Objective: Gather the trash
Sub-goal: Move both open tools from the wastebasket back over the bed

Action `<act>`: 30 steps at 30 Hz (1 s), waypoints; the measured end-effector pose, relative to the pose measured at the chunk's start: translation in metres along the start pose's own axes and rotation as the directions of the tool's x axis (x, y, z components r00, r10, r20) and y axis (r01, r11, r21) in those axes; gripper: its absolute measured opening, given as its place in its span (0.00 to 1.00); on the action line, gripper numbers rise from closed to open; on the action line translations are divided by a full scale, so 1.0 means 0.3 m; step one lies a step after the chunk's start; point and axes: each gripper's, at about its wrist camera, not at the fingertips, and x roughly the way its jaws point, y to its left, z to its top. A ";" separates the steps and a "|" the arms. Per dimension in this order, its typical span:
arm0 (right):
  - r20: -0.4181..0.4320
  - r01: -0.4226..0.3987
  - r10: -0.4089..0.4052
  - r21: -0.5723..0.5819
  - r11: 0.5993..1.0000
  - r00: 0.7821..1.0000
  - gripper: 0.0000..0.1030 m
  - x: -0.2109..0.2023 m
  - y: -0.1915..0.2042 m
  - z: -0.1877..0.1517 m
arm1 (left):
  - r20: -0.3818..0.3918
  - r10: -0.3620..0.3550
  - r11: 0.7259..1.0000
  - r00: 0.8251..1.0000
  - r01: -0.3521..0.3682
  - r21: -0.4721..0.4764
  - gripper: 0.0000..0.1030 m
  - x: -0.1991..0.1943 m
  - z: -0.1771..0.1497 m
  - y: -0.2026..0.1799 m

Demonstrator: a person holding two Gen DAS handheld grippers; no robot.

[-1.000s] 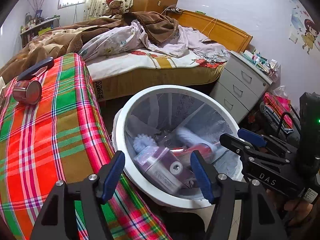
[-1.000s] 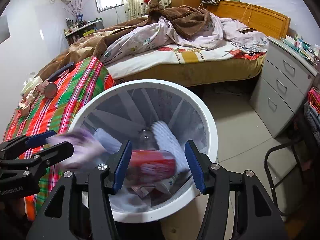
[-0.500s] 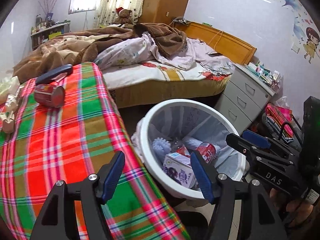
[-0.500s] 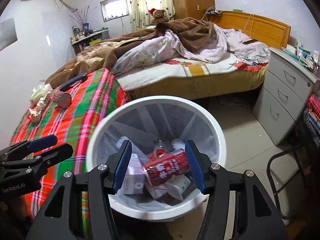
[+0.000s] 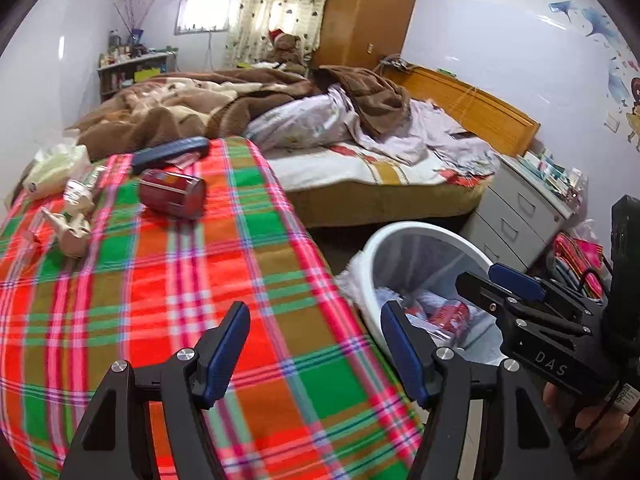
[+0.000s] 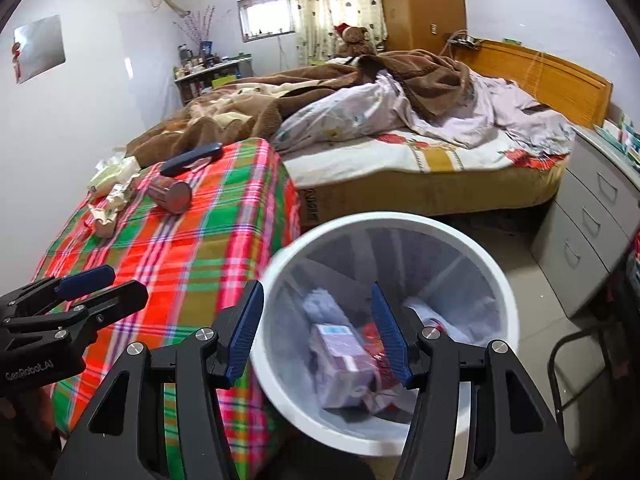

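The bed (image 5: 360, 160) is far ahead of both tools. Closer, the worktop with the red and green checked cloth (image 5: 180, 300) sits right under the left tool (image 5: 314, 344). The white trash bin (image 6: 384, 224) sits under the right tool (image 6: 318, 330), just beside the worktop. In the bin are a purple box (image 6: 340, 364) and a red can (image 5: 454, 312).

Both tools have their fingers apart, and nothing is between them.

I think the step now is to go get more trash. Up ahead of the left tool on the cloth lie another red can (image 5: 172, 194), a crumpled clear bottle (image 5: 82, 188), some crumpled paper (image 5: 70, 228) and a dark blue flat thing (image 5: 170, 152). Next, a tool needs to reach over one piece and close on it.
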 end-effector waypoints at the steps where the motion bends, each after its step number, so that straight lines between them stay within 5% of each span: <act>1: 0.002 -0.005 0.005 -0.004 1.000 1.000 0.55 0.002 0.012 0.003 | -0.001 0.005 1.000 1.000 -0.005 -0.007 0.66 -0.003 0.002 0.015; 15: 0.003 -0.094 0.095 -0.080 0.992 0.995 0.55 0.055 0.201 0.055 | 0.029 0.083 0.991 0.996 -0.080 -0.110 0.66 -0.081 0.018 0.262; 30: -0.043 -0.194 0.190 -0.163 0.967 0.981 0.55 0.194 0.408 0.113 | 0.025 0.228 0.947 0.973 -0.216 -0.238 0.66 -0.103 0.024 0.603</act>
